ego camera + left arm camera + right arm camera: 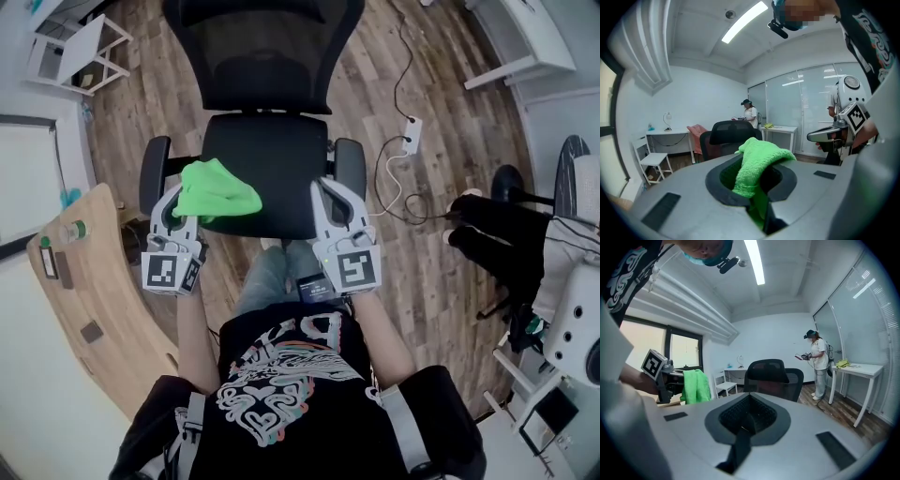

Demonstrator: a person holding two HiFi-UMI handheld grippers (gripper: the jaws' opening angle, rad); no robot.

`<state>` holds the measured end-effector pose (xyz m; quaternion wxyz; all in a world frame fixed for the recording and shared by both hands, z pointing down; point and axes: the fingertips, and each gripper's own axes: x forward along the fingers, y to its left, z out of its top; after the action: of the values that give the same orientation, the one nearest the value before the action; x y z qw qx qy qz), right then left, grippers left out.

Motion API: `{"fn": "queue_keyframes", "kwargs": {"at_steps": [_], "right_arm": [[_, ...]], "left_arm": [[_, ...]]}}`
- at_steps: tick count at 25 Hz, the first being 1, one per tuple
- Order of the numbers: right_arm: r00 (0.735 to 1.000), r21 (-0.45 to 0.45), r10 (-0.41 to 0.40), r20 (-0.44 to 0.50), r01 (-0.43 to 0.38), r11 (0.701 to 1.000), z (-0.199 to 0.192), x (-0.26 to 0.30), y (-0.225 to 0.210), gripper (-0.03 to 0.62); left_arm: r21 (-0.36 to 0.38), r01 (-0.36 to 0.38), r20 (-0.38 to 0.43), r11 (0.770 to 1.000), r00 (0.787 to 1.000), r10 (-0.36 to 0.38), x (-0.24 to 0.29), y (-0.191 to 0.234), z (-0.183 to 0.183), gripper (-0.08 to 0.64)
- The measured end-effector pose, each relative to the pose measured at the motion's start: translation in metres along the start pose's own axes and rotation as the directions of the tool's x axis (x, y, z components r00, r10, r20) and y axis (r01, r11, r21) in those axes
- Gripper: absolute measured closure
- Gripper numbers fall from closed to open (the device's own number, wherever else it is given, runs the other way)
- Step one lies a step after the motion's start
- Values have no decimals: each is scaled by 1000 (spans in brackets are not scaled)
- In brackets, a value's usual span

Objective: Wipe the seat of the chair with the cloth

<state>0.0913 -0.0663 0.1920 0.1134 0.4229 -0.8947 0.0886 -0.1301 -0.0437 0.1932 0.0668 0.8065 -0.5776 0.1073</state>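
Observation:
A black office chair stands in front of me, its seat [272, 169] low in the head view. Its backrest [731, 131] also shows ahead in the left gripper view and its backrest [771, 376] in the right gripper view. My left gripper [178, 195] is shut on a bright green cloth [220, 190], which hangs over the seat's front left corner. The cloth [757, 161] bunches up out of that gripper's [752, 190] jaws. My right gripper [330, 187] hovers over the seat's front right edge. Its [746, 420] jaws are shut with nothing between them. From there the cloth [696, 386] shows at the left.
A curved wooden desk [80, 281] lies to my left, with a white side table [75, 52] beyond it. A power strip and cables [410, 131] lie on the wood floor right of the chair. Dark equipment [506, 234] stands at the right. A person [816, 362] stands by a white table [858, 369].

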Motion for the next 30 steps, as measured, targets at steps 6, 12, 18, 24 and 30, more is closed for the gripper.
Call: {"fn": "queue_keyframes", "kwargs": {"at_steps": [6, 12, 18, 24, 30], "right_arm": [[999, 11, -30, -33, 30, 999, -12, 20, -9, 592], [995, 14, -58, -75, 60, 998, -28, 42, -12, 592], [991, 15, -99, -89, 100, 995, -48, 74, -23, 591], [991, -8, -80, -105, 79, 997, -85, 104, -12, 591], [979, 11, -48, -198, 51, 999, -147, 115, 9, 592]], "left_arm": [[-18, 30, -39, 999, 999, -31, 24, 13, -21, 520], [-28, 71, -97, 997, 993, -74, 53, 30, -56, 520], [22, 157, -142, 987, 978, -152, 80, 25, -83, 520], [-24, 191, -175, 981, 966, -192, 92, 21, -130, 520], [-75, 219, -226, 973, 946, -231, 91, 15, -191, 520]]}}
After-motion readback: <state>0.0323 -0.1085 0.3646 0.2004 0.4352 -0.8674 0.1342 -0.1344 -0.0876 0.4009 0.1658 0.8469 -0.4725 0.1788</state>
